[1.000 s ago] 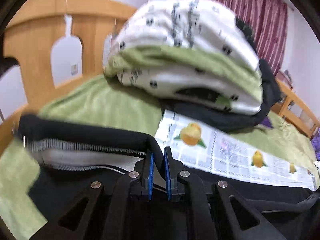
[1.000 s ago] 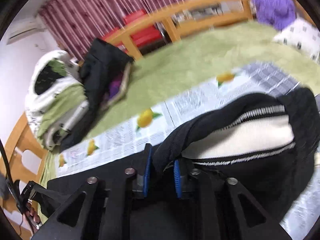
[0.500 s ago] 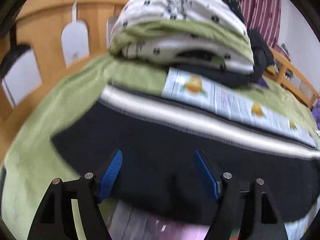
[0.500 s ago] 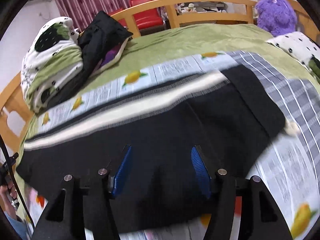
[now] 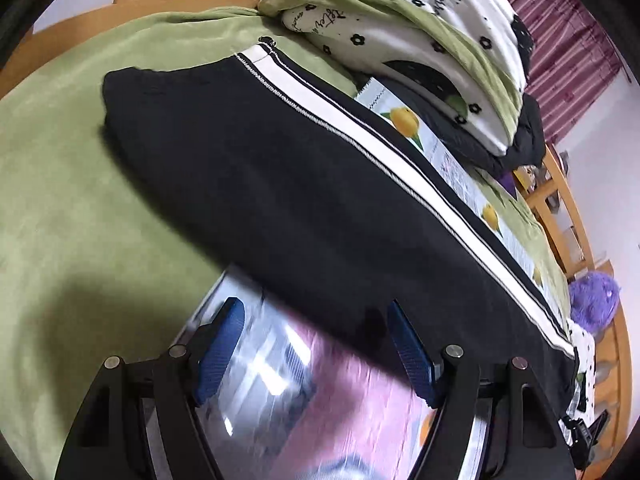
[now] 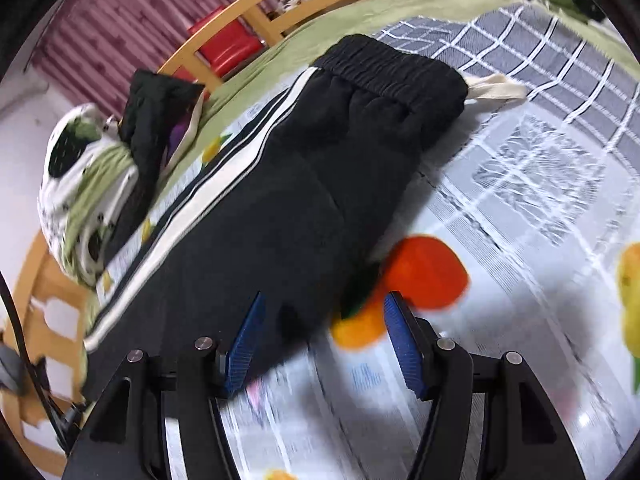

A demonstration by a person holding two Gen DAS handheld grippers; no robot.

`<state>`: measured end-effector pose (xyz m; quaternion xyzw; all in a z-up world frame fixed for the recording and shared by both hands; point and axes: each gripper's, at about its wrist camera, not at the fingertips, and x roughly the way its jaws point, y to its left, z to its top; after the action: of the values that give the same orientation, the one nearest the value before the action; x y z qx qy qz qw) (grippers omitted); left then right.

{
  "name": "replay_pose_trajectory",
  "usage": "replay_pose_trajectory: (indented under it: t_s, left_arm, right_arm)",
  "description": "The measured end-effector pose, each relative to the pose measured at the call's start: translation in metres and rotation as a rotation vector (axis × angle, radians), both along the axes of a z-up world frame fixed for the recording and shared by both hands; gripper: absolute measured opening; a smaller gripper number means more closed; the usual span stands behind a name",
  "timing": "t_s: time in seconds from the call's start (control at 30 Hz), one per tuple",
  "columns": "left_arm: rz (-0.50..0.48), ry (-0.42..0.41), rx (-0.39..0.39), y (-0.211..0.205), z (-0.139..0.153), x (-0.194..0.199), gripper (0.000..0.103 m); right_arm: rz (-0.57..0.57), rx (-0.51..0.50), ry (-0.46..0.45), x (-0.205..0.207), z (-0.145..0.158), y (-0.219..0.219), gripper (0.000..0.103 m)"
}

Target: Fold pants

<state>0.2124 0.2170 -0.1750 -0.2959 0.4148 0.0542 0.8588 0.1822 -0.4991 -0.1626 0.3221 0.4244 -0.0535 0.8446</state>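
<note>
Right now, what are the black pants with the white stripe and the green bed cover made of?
The black pants with the white side stripe look like soft matte knit, with a gathered elastic waistband. The green bed cover looks like velvety fleece, with a faintly mottled nap.

Bed with green cover — several things lying on it.
Fruit-print sheet spread across the green cover; black pants folded lengthwise, lying partly on the sheet and partly on bare green cover, white side stripe up, elastic waistband toward the grey checked end of the sheet. Folded bedding stack — white flower print and green — sits at the bed end by the wooden frame, dark garment just beside it. Purple plush at the far edge.
</note>
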Motion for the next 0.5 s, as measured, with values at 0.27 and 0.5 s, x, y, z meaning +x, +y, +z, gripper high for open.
replay_pose_trajectory:
  t_s: [0.27,0.5]
  left_arm:
    - [0.066,-0.001,0.046,0.001,-0.006,0.057,0.054]
    - [0.014,-0.045,0.111,-0.006,0.039,0.040,0.011]
  right_arm:
    - [-0.033,-0.027,-0.013,0.077,-0.014,-0.002,0.030]
    - [0.005,-0.043,-0.079,0.047,0.036,-0.011,0.018]
